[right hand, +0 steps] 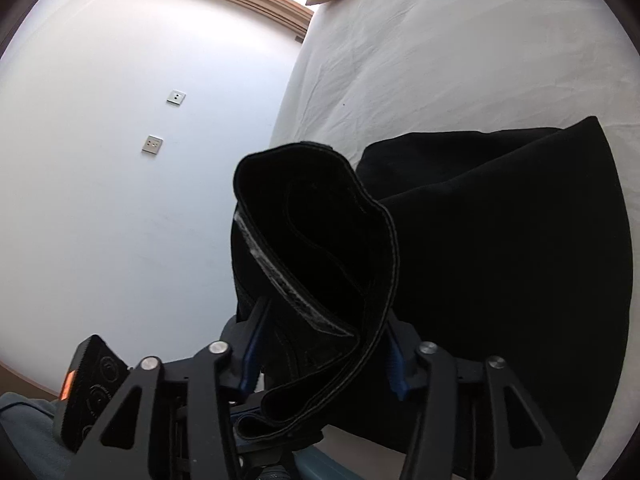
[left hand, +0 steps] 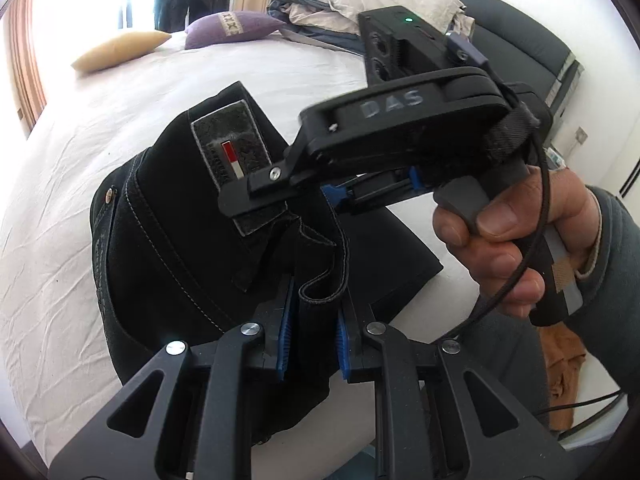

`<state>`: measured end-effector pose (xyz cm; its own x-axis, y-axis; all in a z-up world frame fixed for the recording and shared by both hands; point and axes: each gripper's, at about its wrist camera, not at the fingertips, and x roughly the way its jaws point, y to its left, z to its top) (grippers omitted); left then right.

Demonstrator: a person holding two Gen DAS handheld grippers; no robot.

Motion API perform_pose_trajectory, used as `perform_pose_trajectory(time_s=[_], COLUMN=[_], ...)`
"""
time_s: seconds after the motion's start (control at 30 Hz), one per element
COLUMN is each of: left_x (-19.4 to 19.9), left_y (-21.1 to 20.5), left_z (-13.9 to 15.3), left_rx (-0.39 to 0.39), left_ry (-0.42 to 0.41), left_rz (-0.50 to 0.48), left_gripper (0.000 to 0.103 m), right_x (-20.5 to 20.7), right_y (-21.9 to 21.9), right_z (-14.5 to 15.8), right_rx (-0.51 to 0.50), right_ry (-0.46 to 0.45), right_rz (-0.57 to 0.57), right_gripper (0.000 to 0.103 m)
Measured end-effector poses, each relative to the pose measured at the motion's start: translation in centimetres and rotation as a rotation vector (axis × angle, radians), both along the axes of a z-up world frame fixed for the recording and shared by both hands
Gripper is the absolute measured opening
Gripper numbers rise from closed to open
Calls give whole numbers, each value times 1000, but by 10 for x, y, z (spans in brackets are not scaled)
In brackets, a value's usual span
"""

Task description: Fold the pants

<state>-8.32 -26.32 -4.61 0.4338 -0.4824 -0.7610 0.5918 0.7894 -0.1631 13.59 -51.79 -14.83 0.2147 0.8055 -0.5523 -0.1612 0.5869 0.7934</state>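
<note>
White sheets cover the bed (left hand: 100, 208) on which the black pants (left hand: 168, 248) lie, in a bright room with a pale wall (right hand: 120, 160) and curtains at the far window.

Nearest in the left wrist view, the left claw (left hand: 314, 340) is clamped on a thick bunch of the pants' cloth, its blue pads (left hand: 285, 340) pressing the dark fabric from both sides. Beyond it the pants spread over the near part of the bed, with a rivet and pale stitching on the left and a grey patch (left hand: 230, 152) with a red and white mark farther up.

Just above and right of the left claw, a hand (left hand: 516, 240) in a grey sleeve holds the right claw (left hand: 334, 196), which points left over the pants. In the right wrist view the right claw (right hand: 320, 356) has a folded, stitched band of the pants between its blue pads (right hand: 394, 364); the cloth fills the gap, but whether the pads press on it I cannot tell. The rest of the pants lies as a dark mass to the right on the sheet.

Farther off on the bed rest a yellow cushion (left hand: 120, 50) and a purple cushion (left hand: 232, 28), with a heap of pale bedding (left hand: 360, 4) against the dark headboard (left hand: 500, 8). Two switch plates (right hand: 176, 97) sit on the wall.
</note>
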Motion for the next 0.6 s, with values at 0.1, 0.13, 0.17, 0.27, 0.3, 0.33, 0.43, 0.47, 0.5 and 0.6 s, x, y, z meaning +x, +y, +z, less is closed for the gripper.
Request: perform_pose_trajectory(time_s=[0.1,0.13,0.17,0.27,0.3,0.33,0.43,0.47,0.5,0.6], left_x=[-6,-7,-10,-15,-14,-12,-11,-12,-13,-14], left_y=[-9,-13,-17,-34,-40,-49,-73,-79,-84,-93], left_z=[-2,-2,-1,-2,-2,-1,-2,-3,-4,-8], left_rx=[25,29,36,56,61,66,73,75,74,76], left_ry=[-27,-31,-40,-58,-62,-66,-79,-82,-81,-85], left_rz=[-23,-31,-42,-85,-100,-113,-151,-161,-168,-190], left_gripper=[17,17,17,17,17,17,17,17,17,17], right_x=[2,2,2,-1,-1,-1,-1,0,1,5], right_y=[-7,-11,-14,-23,-27,-30,-39,-48,-51,-53], right_z=[-6,-6,-7,-7,-6,-6,-4,-3,-2,6], right_rx=[-10,-15,-23,-91,-124,-156,-209,-224,-239,-266], right_ry=[11,11,10,2,0,-4,-14,-19,-23,-25], right_rz=[-7,-12,-16,-24,-27,-30,-42,-44,-46,-60], right_gripper=[29,26,25,21,20,19,19,18,18,18])
